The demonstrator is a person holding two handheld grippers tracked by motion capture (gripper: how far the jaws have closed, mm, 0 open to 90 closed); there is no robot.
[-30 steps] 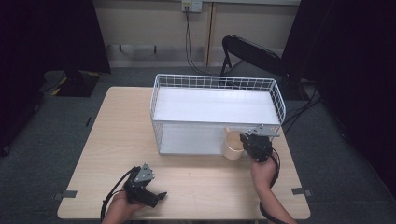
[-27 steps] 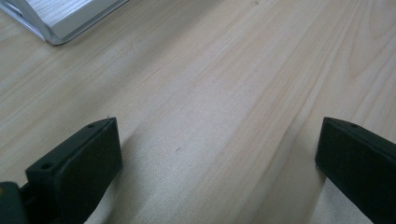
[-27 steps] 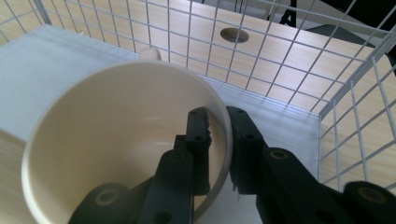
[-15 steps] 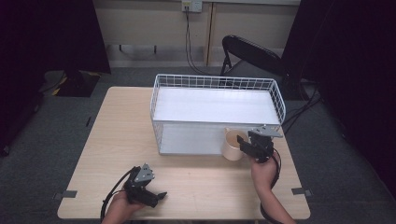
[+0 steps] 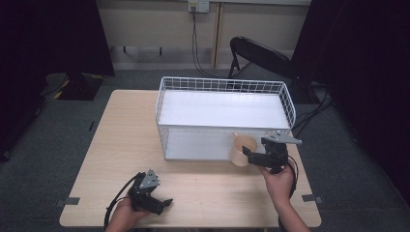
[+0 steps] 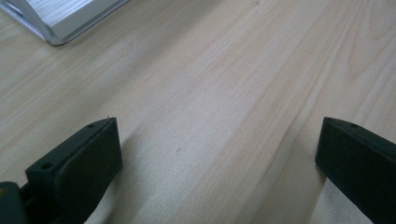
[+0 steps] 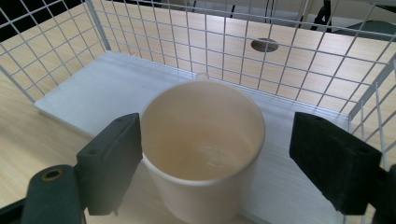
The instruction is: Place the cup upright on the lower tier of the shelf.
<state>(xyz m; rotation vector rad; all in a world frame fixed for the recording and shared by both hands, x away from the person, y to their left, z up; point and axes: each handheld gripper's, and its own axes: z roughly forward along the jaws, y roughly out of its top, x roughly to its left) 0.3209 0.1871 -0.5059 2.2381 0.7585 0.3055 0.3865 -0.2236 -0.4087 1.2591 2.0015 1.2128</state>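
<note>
A cream mug (image 5: 241,149) stands upright and empty at the front right of the white wire basket (image 5: 222,84). My right gripper (image 5: 250,157) is just to the mug's right and points at it. In the right gripper view the mug (image 7: 201,140) sits between the spread jaws of the right gripper (image 7: 215,126), whose jaws have just been opening. The left pad is close to the rim and the right pad is well clear, so nothing presses on the mug. My left gripper (image 5: 164,203) rests open near the table's front left. The left gripper (image 6: 217,135) has bare wood between its jaws.
The wire basket (image 7: 187,42) with its white floor takes up the middle and back of the wooden table (image 5: 125,135). A black chair (image 5: 261,53) stands behind the table. Cables hang from a wall socket beyond it.
My right gripper's jaws have spread apart and let go of the mug, and the hand has drawn back a little and risen. The mug stays in place. The left gripper has not moved.
</note>
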